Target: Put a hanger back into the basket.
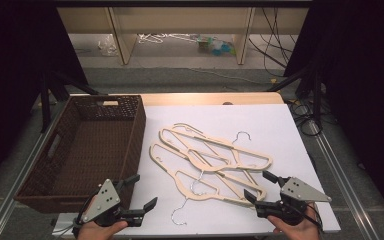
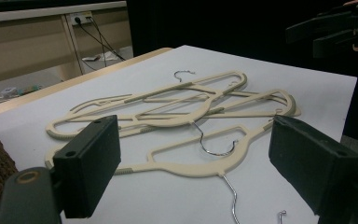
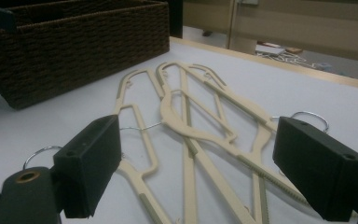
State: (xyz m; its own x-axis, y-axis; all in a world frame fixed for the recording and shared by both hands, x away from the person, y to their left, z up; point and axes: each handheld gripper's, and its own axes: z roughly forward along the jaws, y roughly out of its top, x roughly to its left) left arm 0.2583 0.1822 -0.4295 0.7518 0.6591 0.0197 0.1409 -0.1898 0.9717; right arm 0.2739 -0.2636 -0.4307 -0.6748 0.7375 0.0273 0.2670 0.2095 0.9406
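The high view looks forward and down from above the person's side. Each gripper view looks low and close between its own jaws. All three share the hangers (image 1: 210, 160) (image 2: 177, 121) (image 3: 200, 135) lying between the two grippers.

Hangers (image 1: 210, 160): piled at the table's (image 1: 280, 125) centre.
Basket (image 1: 87, 150): at 9 o'clock, just beside the pile.
Left gripper (image 1: 139, 191): at 7 o'clock, near edge.
Right gripper (image 1: 260, 186): at 4 o'clock, beside the pile's end.

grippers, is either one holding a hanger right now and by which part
Nothing is held: the left tool and right tool are both open above the cream plastic hangers.
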